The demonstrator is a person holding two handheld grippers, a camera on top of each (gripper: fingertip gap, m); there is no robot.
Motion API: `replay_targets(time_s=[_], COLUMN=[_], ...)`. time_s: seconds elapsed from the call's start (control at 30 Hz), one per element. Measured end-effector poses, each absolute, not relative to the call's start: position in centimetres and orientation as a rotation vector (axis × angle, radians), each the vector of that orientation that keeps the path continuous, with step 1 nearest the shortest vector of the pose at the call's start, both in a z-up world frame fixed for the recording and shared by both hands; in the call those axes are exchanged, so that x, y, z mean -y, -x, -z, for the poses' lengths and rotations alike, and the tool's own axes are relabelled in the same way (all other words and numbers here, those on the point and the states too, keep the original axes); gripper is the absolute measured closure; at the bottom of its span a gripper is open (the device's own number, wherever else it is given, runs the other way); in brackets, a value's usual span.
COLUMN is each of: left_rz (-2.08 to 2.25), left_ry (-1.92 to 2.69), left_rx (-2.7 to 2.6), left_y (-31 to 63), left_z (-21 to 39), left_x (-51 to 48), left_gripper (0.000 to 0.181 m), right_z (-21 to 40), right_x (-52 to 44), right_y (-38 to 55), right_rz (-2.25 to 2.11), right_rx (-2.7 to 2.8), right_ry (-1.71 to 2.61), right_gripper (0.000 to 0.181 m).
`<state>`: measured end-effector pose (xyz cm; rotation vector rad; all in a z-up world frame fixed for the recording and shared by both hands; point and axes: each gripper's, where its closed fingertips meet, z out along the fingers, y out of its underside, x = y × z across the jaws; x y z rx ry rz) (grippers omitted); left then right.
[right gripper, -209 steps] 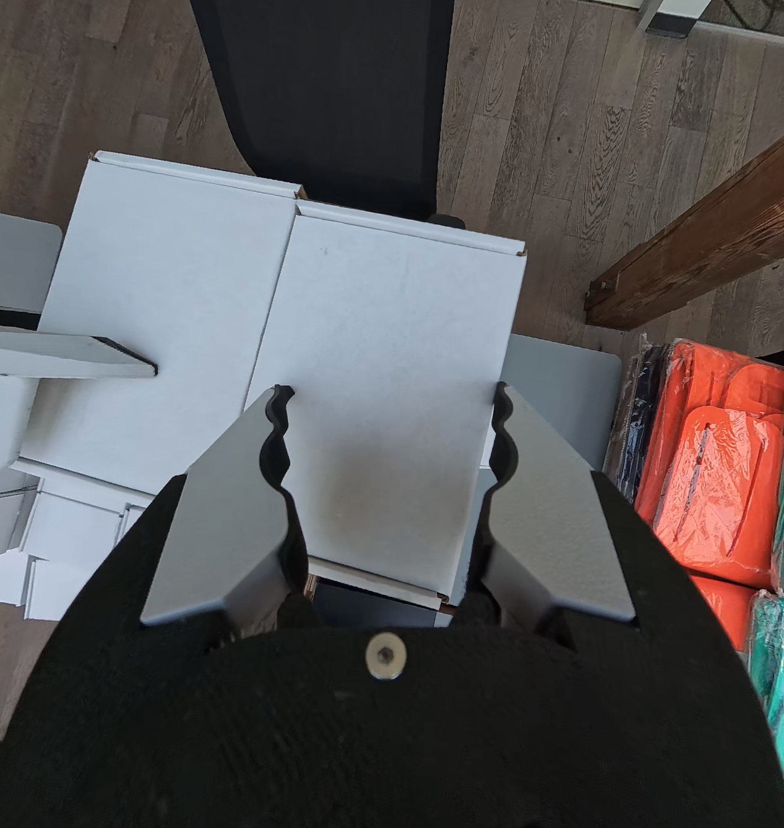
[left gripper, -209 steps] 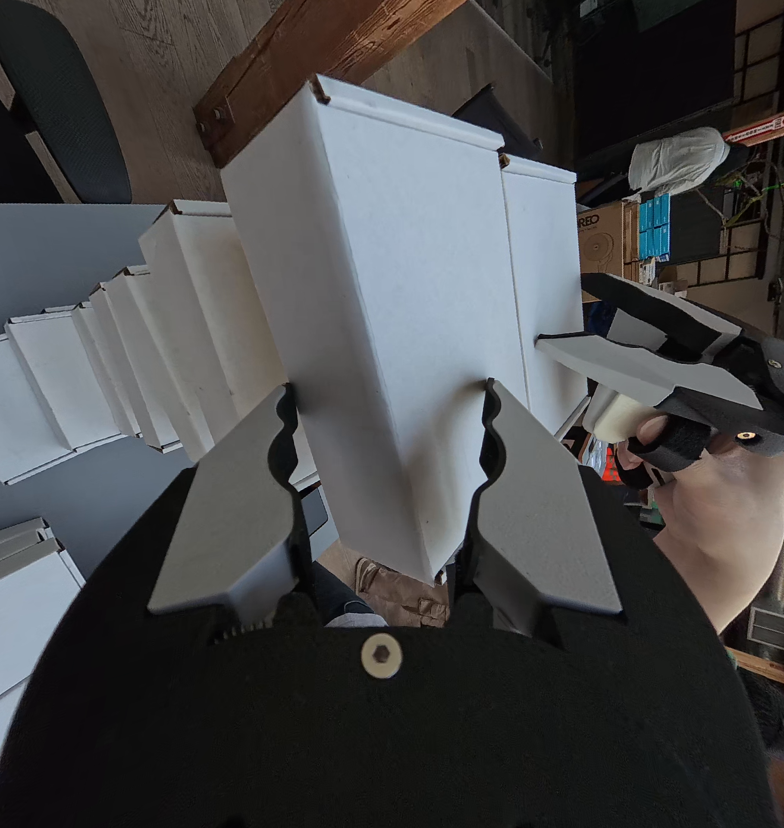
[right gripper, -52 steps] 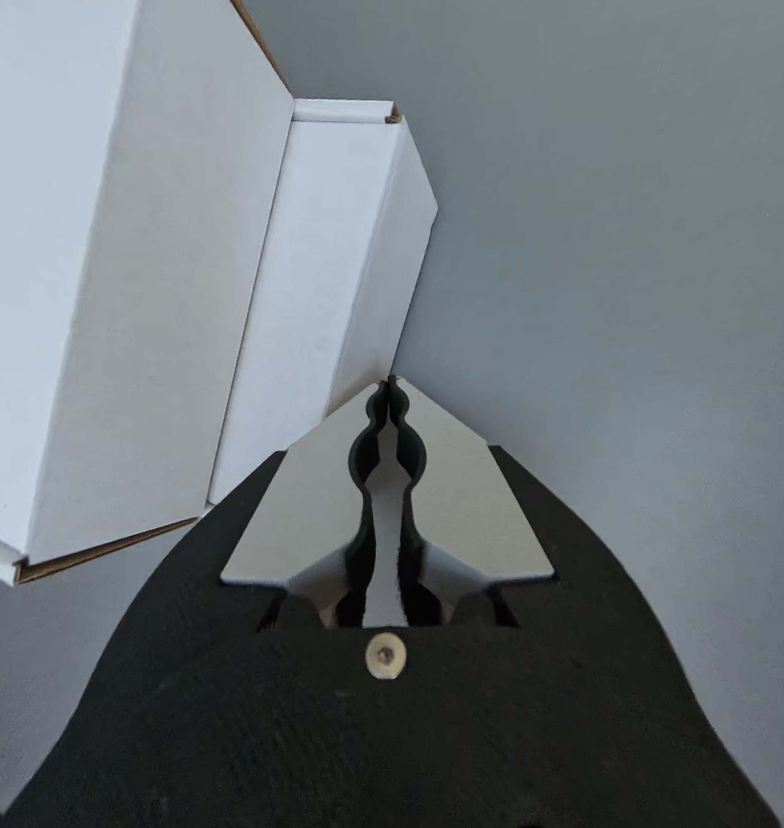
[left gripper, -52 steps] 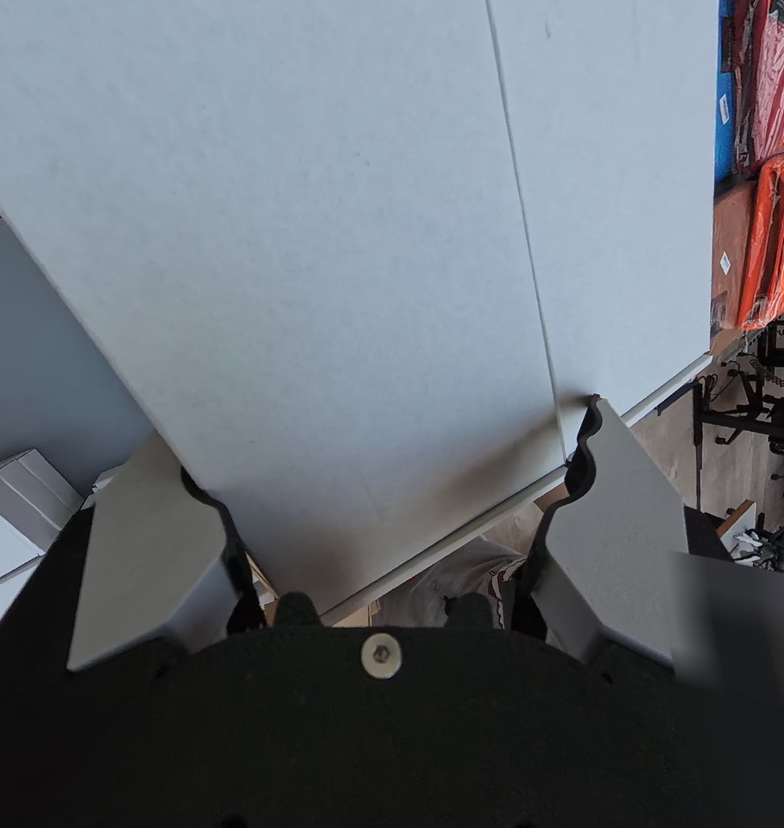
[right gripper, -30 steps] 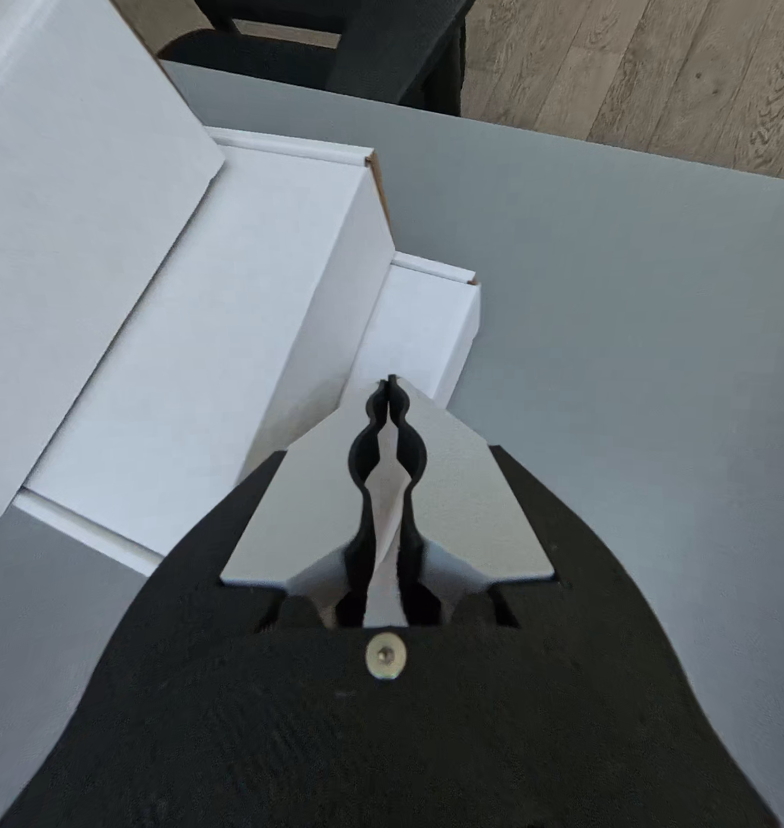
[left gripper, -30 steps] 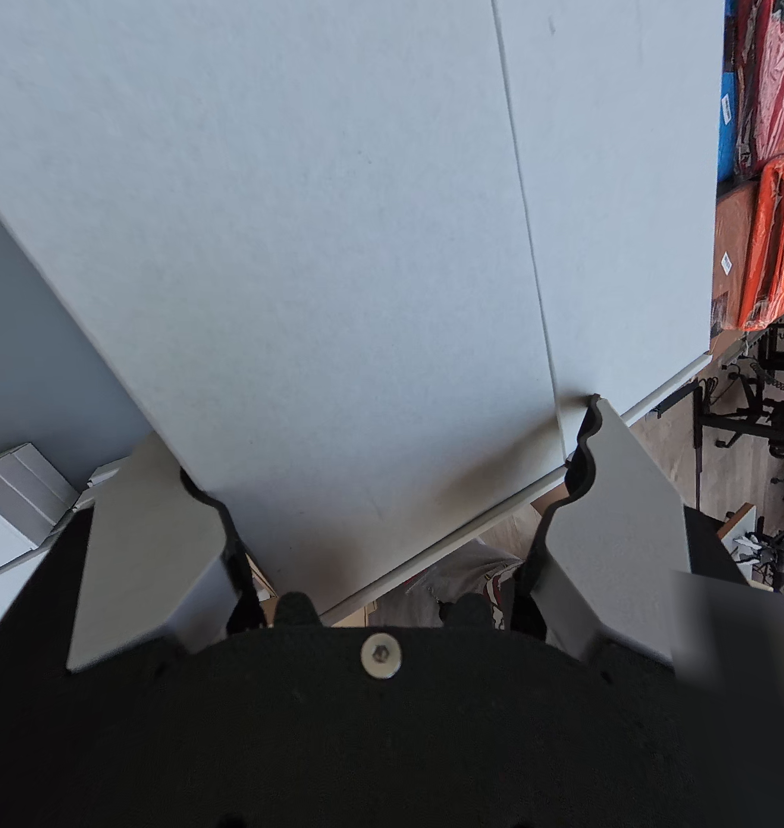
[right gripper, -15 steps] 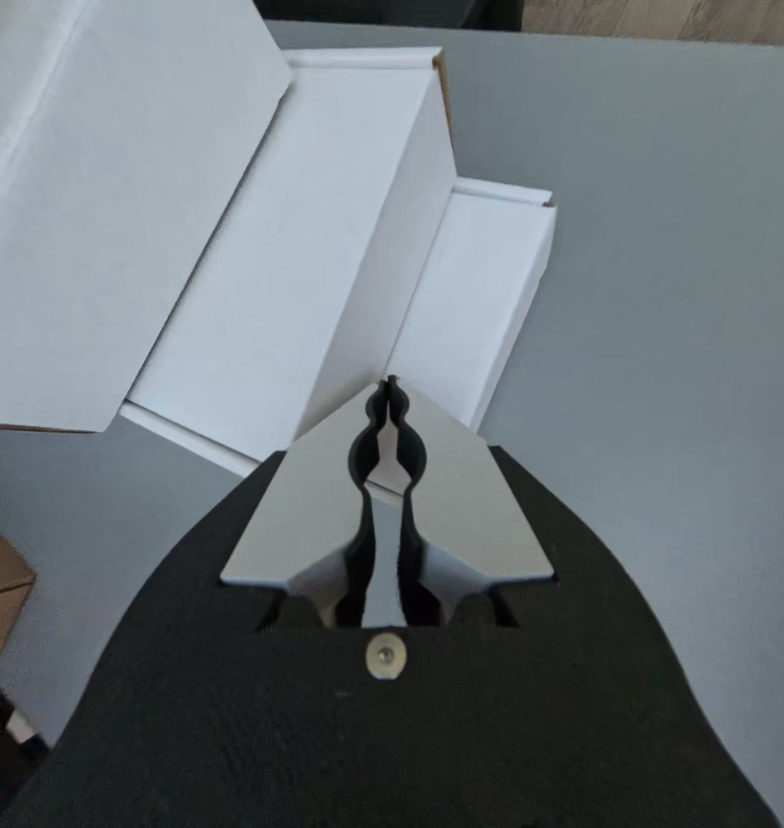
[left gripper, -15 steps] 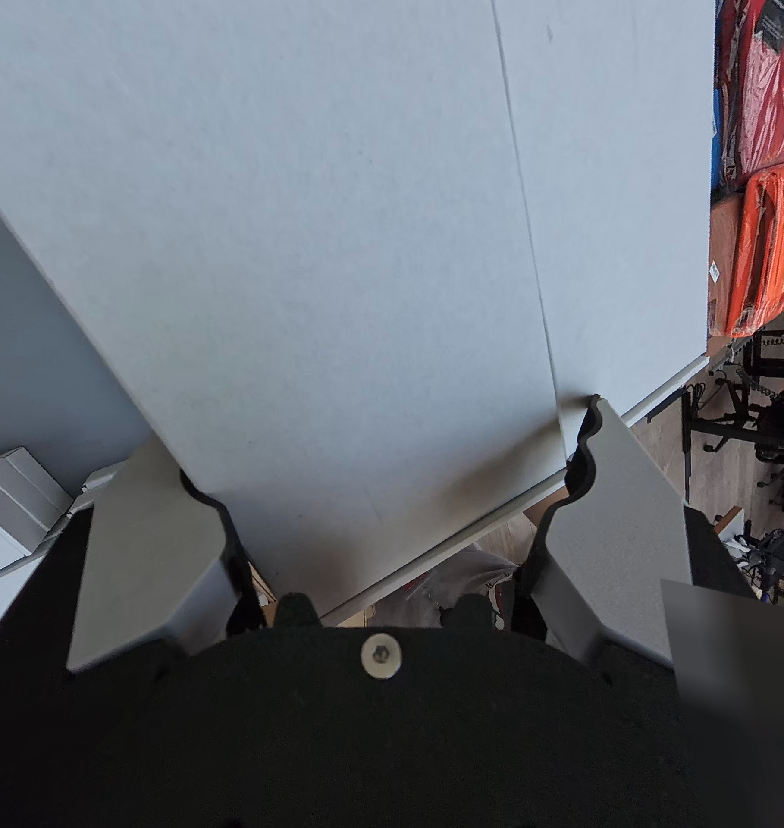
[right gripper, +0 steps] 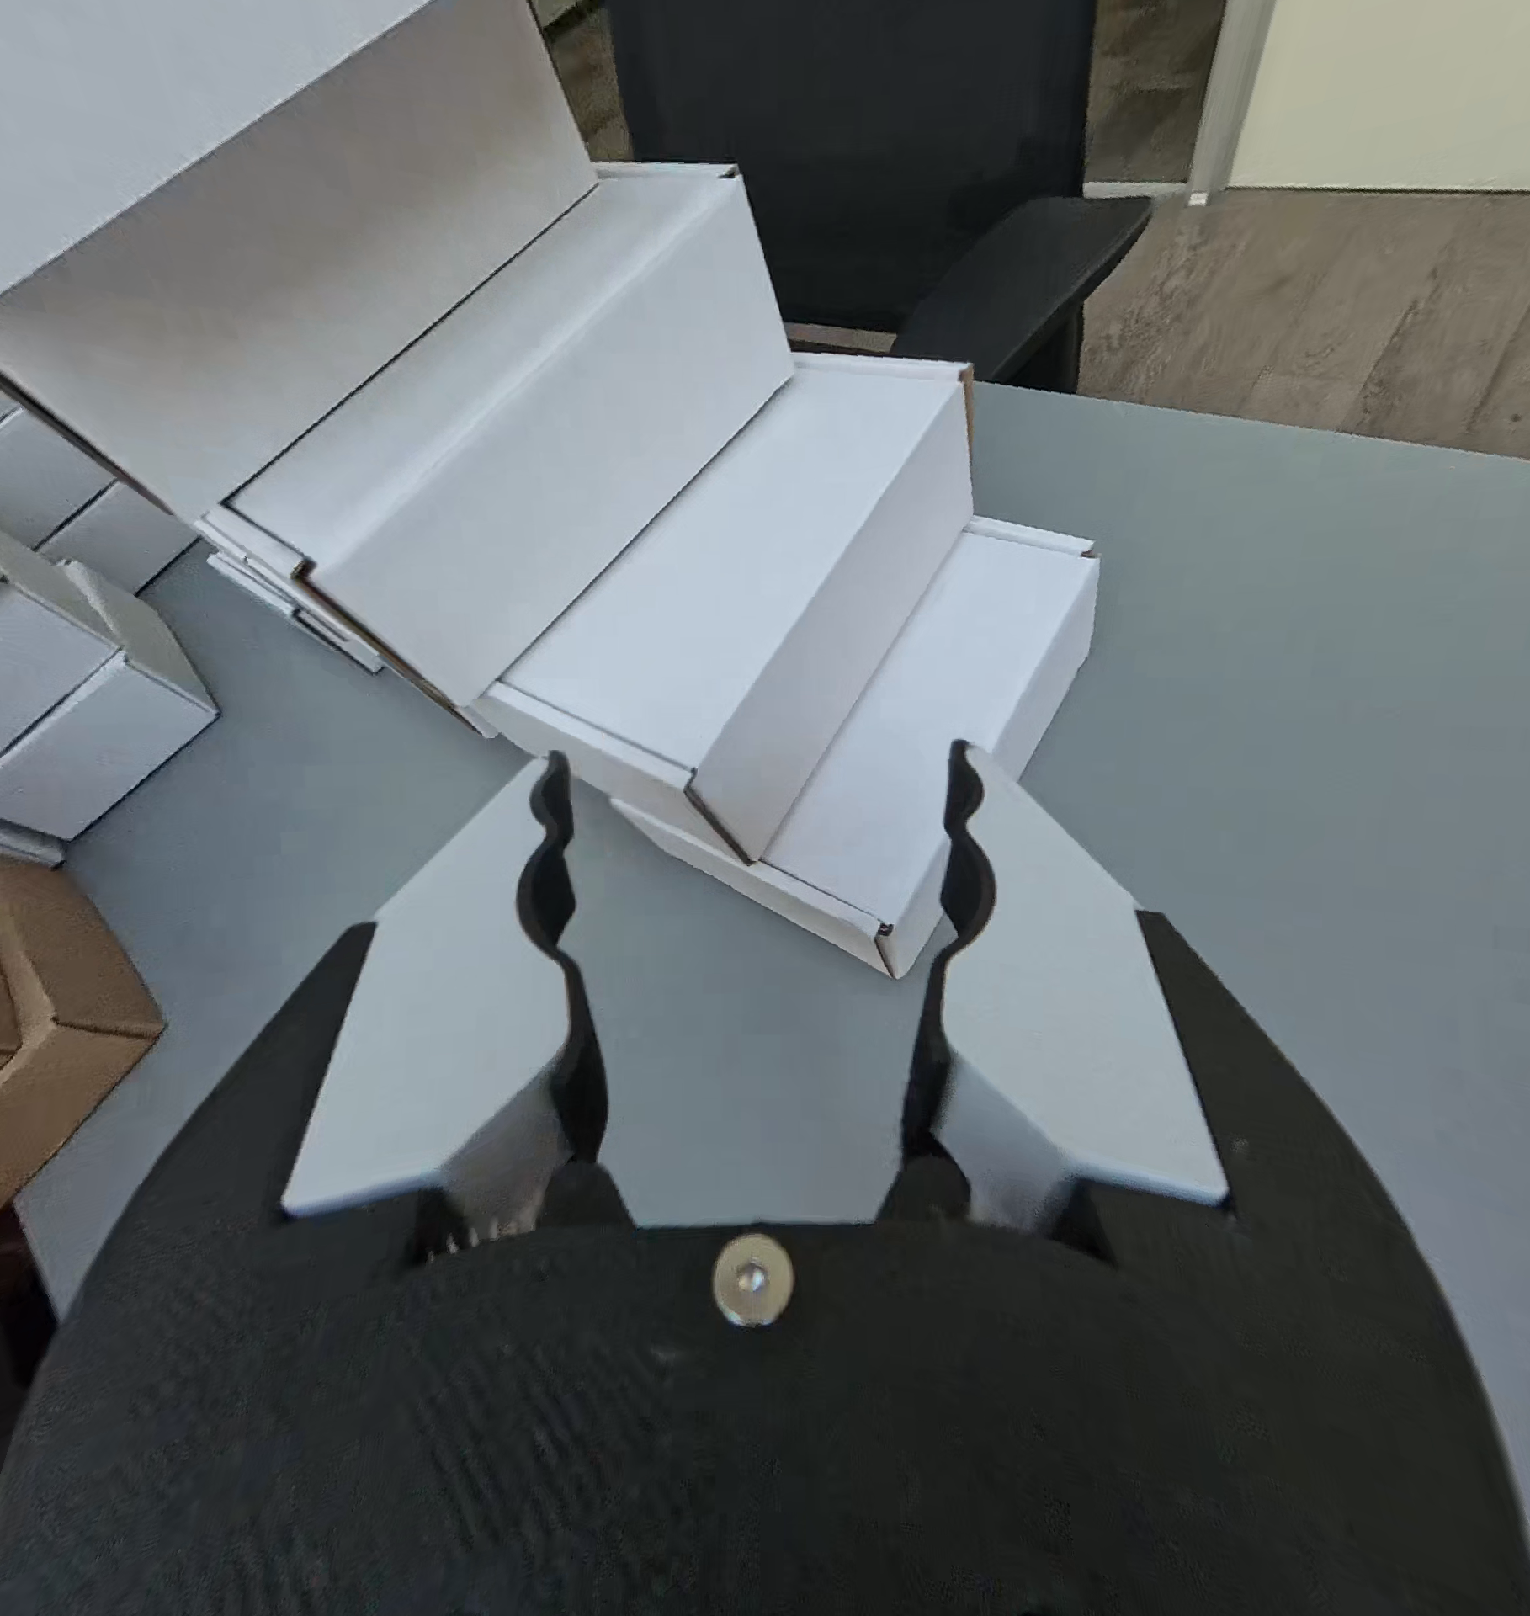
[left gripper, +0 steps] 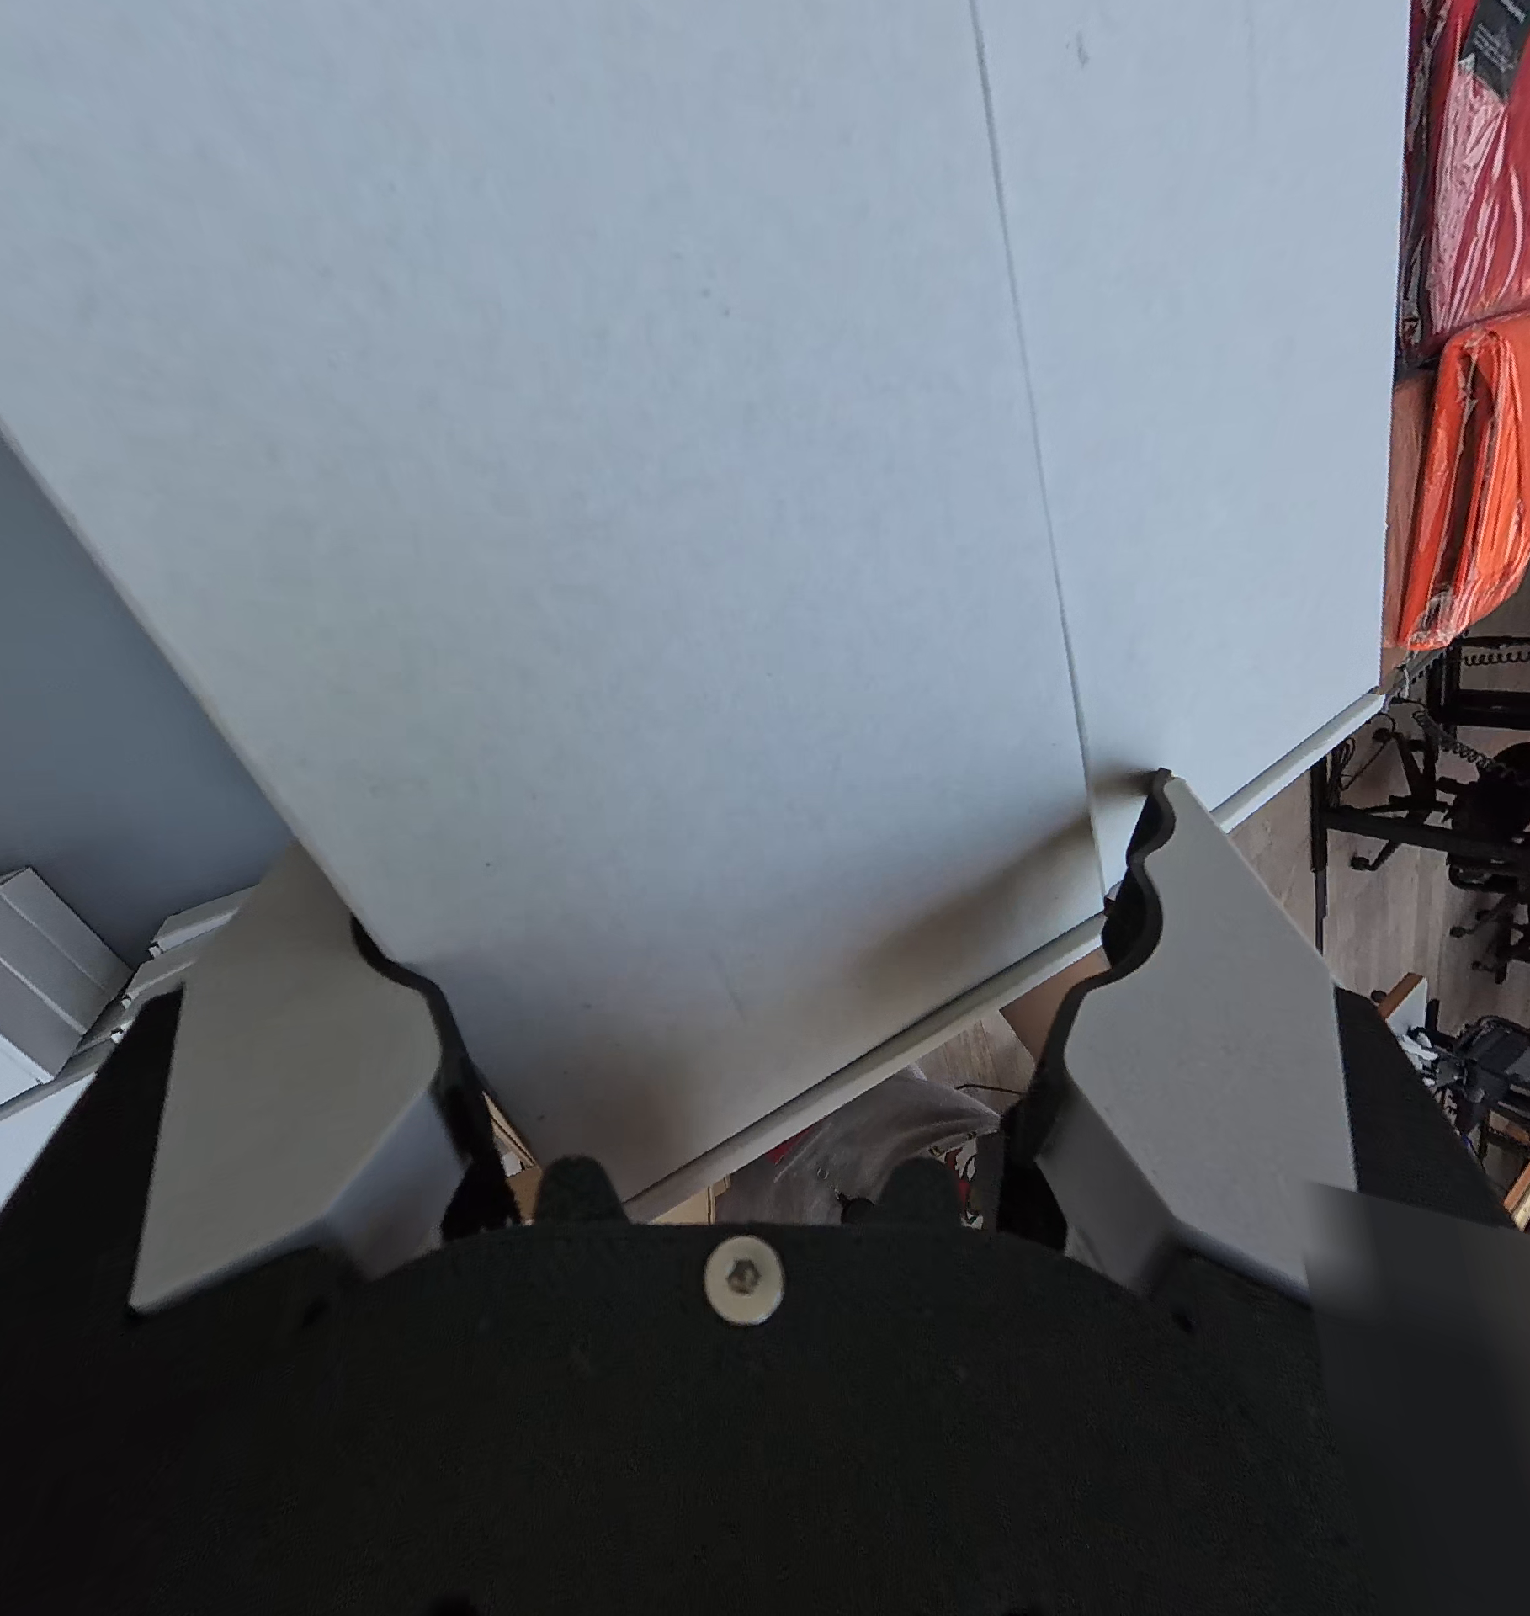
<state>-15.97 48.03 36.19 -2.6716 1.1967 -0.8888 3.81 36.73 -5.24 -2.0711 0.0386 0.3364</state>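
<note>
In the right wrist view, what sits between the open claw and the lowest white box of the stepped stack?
Only bare grey table, seen in the right wrist view. The right claw is open and empty, with the lowest white box just beyond its tips.

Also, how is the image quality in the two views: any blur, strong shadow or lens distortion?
Left wrist view: sharp, with a soft shadow on the large white box near the right finger; a blurred patch sits at the lower right. Right wrist view: the stacked white boxes look slightly motion-blurred, and the wide lens bends the grey table edges.
</note>
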Motion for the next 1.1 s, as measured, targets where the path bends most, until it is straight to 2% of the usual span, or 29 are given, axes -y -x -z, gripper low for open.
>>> replay_targets(time_s=[0.13,0.23,0.33,0.4,0.43,0.5,0.53,0.57,0.67,0.93,0.97,1.1], left_rz=[0.891,0.895,0.9,0.903,0.905,0.921,0.925,0.922,0.919,0.917,0.915,0.919], left_ry=[2.67,2.673,2.667,2.659,2.659,2.663,2.669,2.679,2.682,2.715,2.722,2.736], left_rx=[-1.202,-1.203,-1.201,-1.2,-1.2,-1.163,-1.162,-1.169,-1.171,-1.16,-1.155,-1.158], left_y=[16.0,16.1,16.1,16.0,16.0,15.8,15.8,15.9,16.2,16.6,16.7,17.0], left_z=[-36.2,-36.2,-36.1,-36.1,-36.1,-36.1,-36.1,-36.1,-36.0,-36.0,-36.0,-35.9], left_x=[-48.0,-48.1,-48.1,-48.1,-48.1,-48.3,-48.3,-48.2,-48.1,-47.9,-47.8,-47.7], left_gripper=[0.023,0.023,0.023,0.023,0.023,0.023,0.023,0.023,0.023,0.023,0.023,0.023], right_z=[6.2,8.7,9.2,7.8,7.5,8.7,8.8,8.6,8.3,9.7,9.7,10.0], right_x=[-37.0,-37.3,-38.0,-39.4,-40.3,-40.4,-40.1,-39.7,-39.1,-40.2,-40.3,-40.8], right_y=[-1.6,-1.6,-2.4,-0.9,0.0,-0.1,-0.2,-0.7,-2.6,0.6,0.9,3.0], right_rz=[-0.413,-0.265,-0.255,-0.386,-0.349,-0.14,-0.15,-0.184,-0.199,-0.186,-0.193,-0.208], right_rx=[0.189,0.489,0.561,0.468,0.453,0.59,0.593,0.55,0.441,0.411,0.376,0.296], right_ry=[2.113,2.264,2.281,2.176,2.159,2.2,2.199,2.201,2.197,2.256,2.253,2.251], right_gripper=[0.067,0.064,0.077,0.108,0.091,0.086,0.092,0.107,0.107,0.084,0.078,0.033])
